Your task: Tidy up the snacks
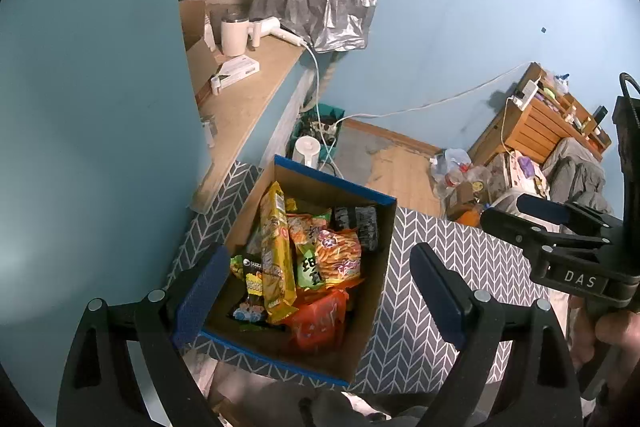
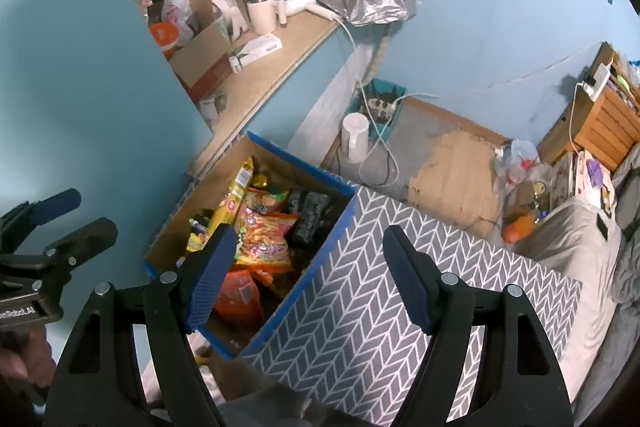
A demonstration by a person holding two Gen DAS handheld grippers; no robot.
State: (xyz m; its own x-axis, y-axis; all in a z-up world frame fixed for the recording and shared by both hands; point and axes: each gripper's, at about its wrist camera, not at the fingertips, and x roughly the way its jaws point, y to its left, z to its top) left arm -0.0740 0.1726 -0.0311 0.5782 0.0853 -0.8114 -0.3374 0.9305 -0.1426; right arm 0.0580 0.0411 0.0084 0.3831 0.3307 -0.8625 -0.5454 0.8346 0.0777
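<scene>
A cardboard box with a blue-taped rim (image 1: 336, 179) (image 2: 300, 163) stands on the table's left part. It holds several snack packets: a long yellow packet (image 1: 274, 251) (image 2: 234, 195), an orange-pink packet (image 1: 338, 255) (image 2: 264, 239), a green one (image 1: 310, 263), a black one (image 1: 358, 227) (image 2: 310, 215) and an orange one (image 1: 320, 319) (image 2: 240, 295). My left gripper (image 1: 320, 291) hangs over the box, open, with nothing between its blue pads. My right gripper (image 2: 310, 277) is open above the box's right wall, also holding nothing. Each gripper shows in the other's view: the right gripper (image 1: 504, 213), the left gripper (image 2: 94, 213).
The table wears a grey herringbone cloth (image 1: 448, 247) (image 2: 380, 287). Behind the box runs a wooden ledge (image 1: 248, 107) with a white mug (image 1: 234, 37) and a hair dryer (image 1: 276, 29). On the floor stand a white kettle (image 2: 355, 137), cables and clutter; a wooden shelf (image 1: 536, 127) and a bed are on the right.
</scene>
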